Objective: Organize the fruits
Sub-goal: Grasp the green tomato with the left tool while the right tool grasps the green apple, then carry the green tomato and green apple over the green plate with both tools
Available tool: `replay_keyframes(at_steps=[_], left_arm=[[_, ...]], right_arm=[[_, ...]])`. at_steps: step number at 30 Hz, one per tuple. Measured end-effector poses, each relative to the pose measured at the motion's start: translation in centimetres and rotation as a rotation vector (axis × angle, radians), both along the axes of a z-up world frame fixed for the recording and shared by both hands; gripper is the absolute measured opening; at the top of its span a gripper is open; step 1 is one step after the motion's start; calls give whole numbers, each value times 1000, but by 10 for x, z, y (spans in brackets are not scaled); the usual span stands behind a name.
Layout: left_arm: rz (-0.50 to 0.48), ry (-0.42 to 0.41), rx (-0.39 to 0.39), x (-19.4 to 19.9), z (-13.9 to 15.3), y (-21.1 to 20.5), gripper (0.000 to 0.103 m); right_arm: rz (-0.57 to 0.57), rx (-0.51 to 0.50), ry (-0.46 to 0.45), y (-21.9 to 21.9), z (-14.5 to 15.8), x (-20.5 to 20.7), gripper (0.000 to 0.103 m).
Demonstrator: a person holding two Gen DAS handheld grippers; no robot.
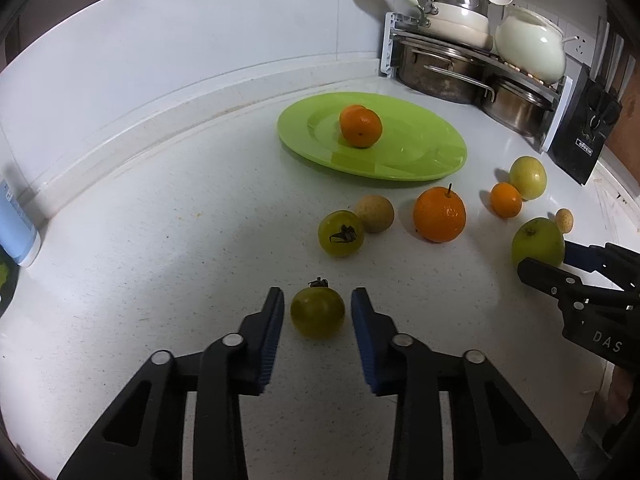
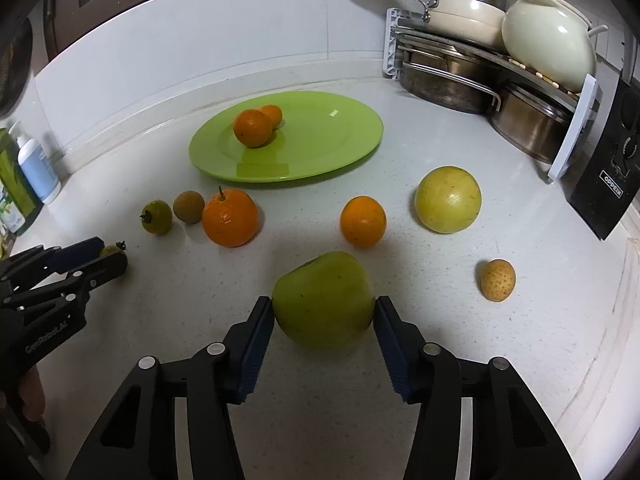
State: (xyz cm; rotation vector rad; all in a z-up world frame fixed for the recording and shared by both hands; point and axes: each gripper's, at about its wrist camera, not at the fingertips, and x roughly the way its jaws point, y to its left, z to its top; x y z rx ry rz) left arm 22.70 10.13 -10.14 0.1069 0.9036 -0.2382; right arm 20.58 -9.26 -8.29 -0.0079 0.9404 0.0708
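A small green tomato [image 1: 317, 318] lies on the white counter between the blue pads of my left gripper [image 1: 317, 295], which is shut on its sides. The right wrist view shows that gripper [image 2: 113, 254] low at the left. My right gripper [image 2: 324, 307] is shut on a green apple [image 2: 324, 292], with both pads pressed against it. A green plate [image 2: 340, 136] behind holds two oranges [image 2: 253, 128]. Loose on the counter are a stemmed orange [image 2: 230, 218], a smaller orange [image 2: 363, 222], a yellow-green fruit [image 2: 448, 199], a second green tomato [image 2: 157, 217], a brown fruit [image 2: 189, 207] and a speckled fruit [image 2: 497, 280].
A corner rack with steel pots [image 2: 480, 68] and a cream pot stands at the back right, beside a black box [image 2: 612, 184]. A blue-white bottle [image 2: 38, 168] stands against the wall at the left. A hand [image 2: 30, 396] holds the left gripper.
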Motion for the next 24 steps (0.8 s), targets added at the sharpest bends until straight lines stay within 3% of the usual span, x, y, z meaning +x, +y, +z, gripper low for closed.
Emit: replay_keyframes(at_steps=[14,24], left_arm=[[-1,-18,-13,-9,10,-4,28],[-4,-73,-44,-30,39,-6,28]], right_arm=[[16,23,-25,-4,4,-2,51],[56,39,-94,-3,33,-13,51]])
